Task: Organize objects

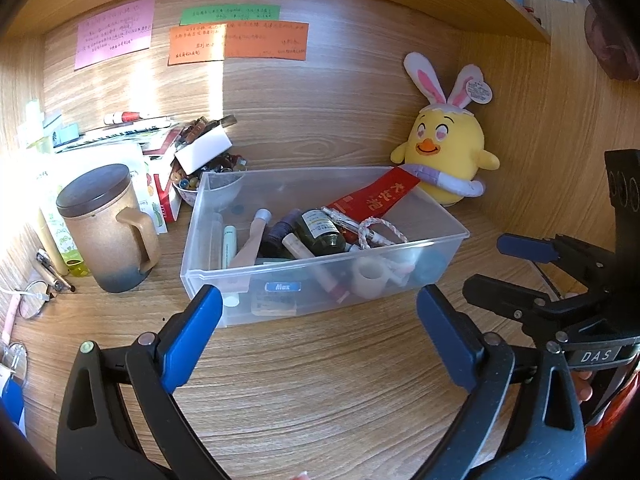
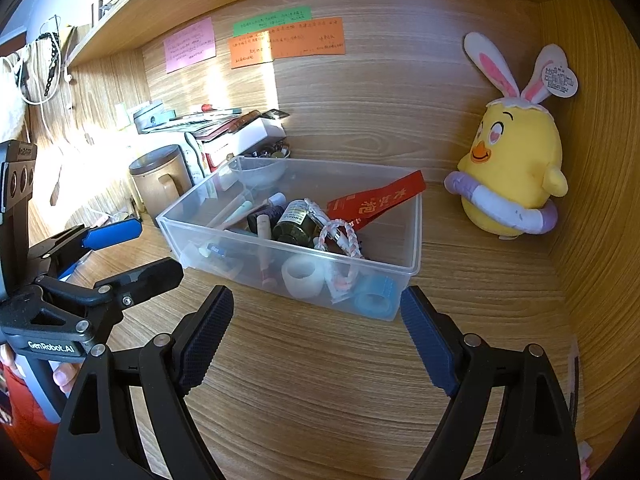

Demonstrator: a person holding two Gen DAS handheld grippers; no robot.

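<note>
A clear plastic bin (image 1: 400,286) stands on the wooden desk, full of small things: a dark green bottle (image 1: 322,230), a red envelope (image 1: 374,196), tubes, a braided cord, tape rolls. It also shows in the right wrist view (image 2: 414,236). My left gripper (image 1: 320,312) is open and empty, just in front of the bin. My right gripper (image 2: 316,312) is open and empty, facing the bin's near right corner. It also appears in the left wrist view (image 1: 496,266) at the right, and the left gripper appears in the right wrist view (image 2: 140,248).
A brown lidded mug (image 1: 110,228) stands left of the bin. Behind it lie stacked boxes, papers and a bowl of beads (image 1: 188,188). A yellow plush chick (image 1: 444,148) sits in the back right corner. Coloured notes (image 1: 240,42) hang on the back wall. Side walls close in.
</note>
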